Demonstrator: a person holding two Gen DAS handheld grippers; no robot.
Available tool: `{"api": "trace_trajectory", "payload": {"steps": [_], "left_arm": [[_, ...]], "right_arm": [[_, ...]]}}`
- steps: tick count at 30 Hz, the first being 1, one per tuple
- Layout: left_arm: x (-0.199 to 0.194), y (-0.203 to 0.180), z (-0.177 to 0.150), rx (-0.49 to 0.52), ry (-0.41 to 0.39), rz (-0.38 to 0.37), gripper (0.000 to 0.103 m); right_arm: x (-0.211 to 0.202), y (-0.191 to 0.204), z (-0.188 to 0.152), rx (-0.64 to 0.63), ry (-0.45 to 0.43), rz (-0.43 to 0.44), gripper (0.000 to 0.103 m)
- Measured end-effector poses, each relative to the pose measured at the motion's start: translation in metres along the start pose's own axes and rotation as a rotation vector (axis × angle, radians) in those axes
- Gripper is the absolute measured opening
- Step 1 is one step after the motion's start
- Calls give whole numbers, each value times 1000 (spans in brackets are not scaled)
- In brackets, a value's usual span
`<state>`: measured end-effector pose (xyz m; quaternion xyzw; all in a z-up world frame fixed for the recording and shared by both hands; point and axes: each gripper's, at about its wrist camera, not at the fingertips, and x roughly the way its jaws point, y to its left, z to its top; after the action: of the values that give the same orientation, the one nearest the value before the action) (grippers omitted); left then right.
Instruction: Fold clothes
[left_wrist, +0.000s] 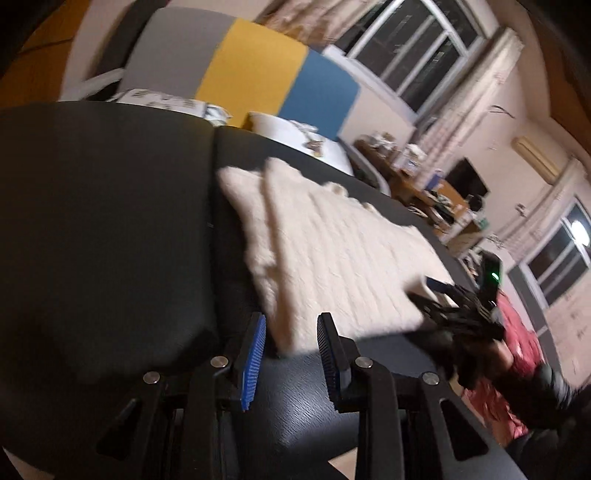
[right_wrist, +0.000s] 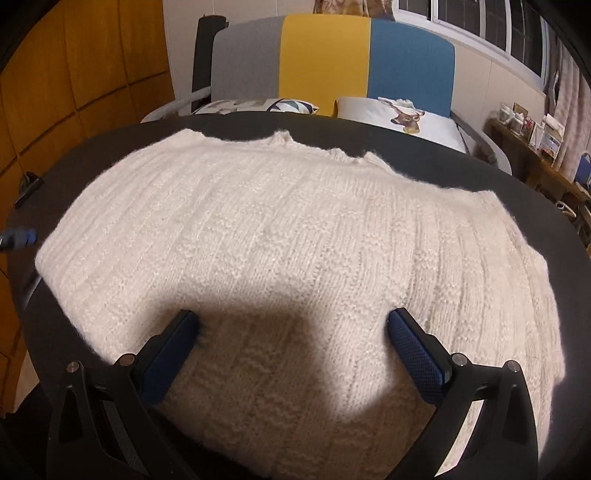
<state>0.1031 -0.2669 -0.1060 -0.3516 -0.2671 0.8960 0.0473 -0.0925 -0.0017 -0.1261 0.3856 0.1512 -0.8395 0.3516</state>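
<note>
Black surface (right_wrist: 554, 229) fills most of both views; a seam splits it into two padded sections in my left view. Behind it, a chair back (right_wrist: 332, 62) in grey, yellow and blue panels, with two printed cushions (right_wrist: 399, 114) at its base. Windows (left_wrist: 406, 48) and a cluttered desk (left_wrist: 439, 195) farther right.

Cream knit sweater (right_wrist: 277, 229) lies spread flat on the surface, covering most of it in the right view, ribbed texture up, neckline edge toward the chair.

My right tool (right_wrist: 293, 339) hangs low over the near part of the sweater, fingers spread wide, nothing between them, casting a shadow on the knit.

My left tool (left_wrist: 291, 350) sits at the sweater's corner, fingers apart, gap narrower, with the fabric edge just ahead of the tips. Left view is motion-blurred, so I cannot tell whether they touch it.

A red sleeve (left_wrist: 517, 343) shows behind the right tool in the left view.
</note>
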Motion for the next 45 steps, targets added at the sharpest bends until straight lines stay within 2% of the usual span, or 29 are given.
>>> {"api": "trace_trajectory", "payload": {"steps": [6, 9, 12, 16, 20, 25, 29, 30, 31, 32, 38, 40, 43, 45], "left_arm": [[17, 3, 7, 30, 11, -87, 33], [25, 10, 12, 36, 41, -147, 33], [34, 18, 17, 43, 71, -212, 34], [43, 23, 26, 26, 71, -271, 35], [56, 36, 32, -33, 123, -342, 37], [72, 34, 28, -39, 198, -458, 37], [67, 29, 23, 10, 199, -467, 37], [66, 28, 22, 22, 200, -469, 32], [64, 26, 21, 34, 200, -471, 24], [63, 25, 20, 46, 200, -473, 6], [54, 16, 13, 127, 198, -483, 5], [57, 14, 5, 167, 238, -443, 5], [65, 17, -3, 156, 280, -417, 5], [63, 18, -1, 131, 293, -409, 7]], "right_arm": [[0, 0, 1, -1, -1, -12, 103], [-4, 2, 8, 39, 73, -37, 103], [-17, 14, 19, 44, 71, -13, 103], [-25, 45, 34, -74, 51, 5, 103], [-20, 80, 48, -183, 64, 67, 103], [-7, 110, 56, -275, 94, 147, 103], [13, 113, 53, -274, 153, 168, 103], [18, 111, 51, -257, 168, 174, 103], [23, 109, 49, -236, 183, 182, 103], [25, 108, 48, -224, 188, 189, 103], [19, 103, 60, -256, 162, 246, 103], [20, 106, 65, -285, 158, 257, 103], [47, 112, 57, -363, 220, 174, 103], [48, 111, 51, -369, 168, 172, 103]]}}
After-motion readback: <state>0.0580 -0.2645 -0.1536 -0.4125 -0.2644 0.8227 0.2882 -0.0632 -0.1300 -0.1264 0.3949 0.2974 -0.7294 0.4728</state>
